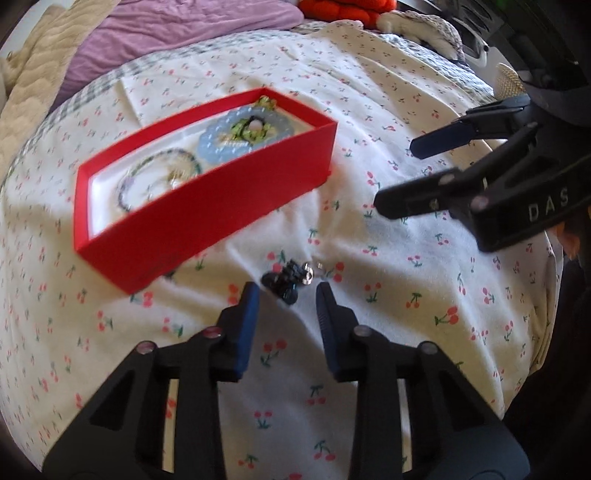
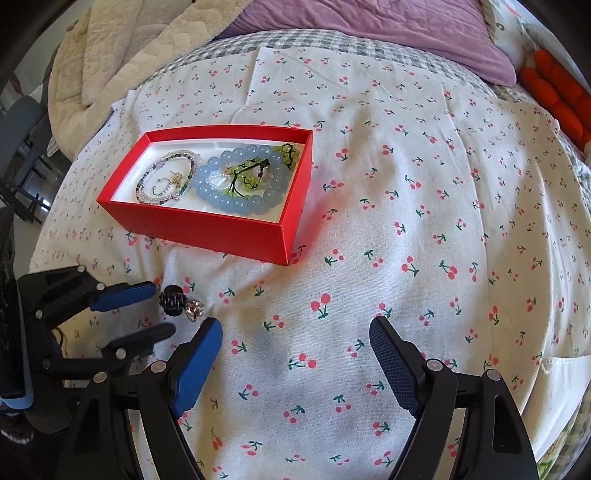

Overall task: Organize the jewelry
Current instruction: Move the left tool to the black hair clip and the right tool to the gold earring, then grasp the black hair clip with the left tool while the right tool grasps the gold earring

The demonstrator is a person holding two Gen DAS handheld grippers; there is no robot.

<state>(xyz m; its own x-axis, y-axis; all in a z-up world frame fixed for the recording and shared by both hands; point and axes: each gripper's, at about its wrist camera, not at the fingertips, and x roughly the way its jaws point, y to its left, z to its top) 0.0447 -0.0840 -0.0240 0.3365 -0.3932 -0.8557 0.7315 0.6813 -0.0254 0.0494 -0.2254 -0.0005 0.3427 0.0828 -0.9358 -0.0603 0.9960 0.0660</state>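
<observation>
A red box (image 2: pixel 207 229) with a white lining stands on the cherry-print sheet. It holds a pale blue bead bracelet (image 2: pixel 240 203), a thin beaded bracelet (image 2: pixel 147 184) and small green pieces (image 2: pixel 288 151). In front of the box (image 1: pixel 207 206) lies a small black clip with a silver charm (image 1: pixel 286 280). My left gripper (image 1: pixel 286 291) points down at it with a fingertip on either side, and a gap shows at both pads. From the right wrist view the clip (image 2: pixel 171 301) lies just past the left gripper (image 2: pixel 162 310). My right gripper (image 2: pixel 295 325) hangs open over bare sheet, also visible as the gripper (image 1: pixel 397 175) at the right.
A purple pillow (image 2: pixel 388 33) and a cream quilt (image 2: pixel 129 48) lie at the head of the bed. An orange plush (image 2: pixel 557 92) sits at the far right. Wrinkled sheet (image 2: pixel 424 221) spreads to the right of the box. The bed edge drops off at the left.
</observation>
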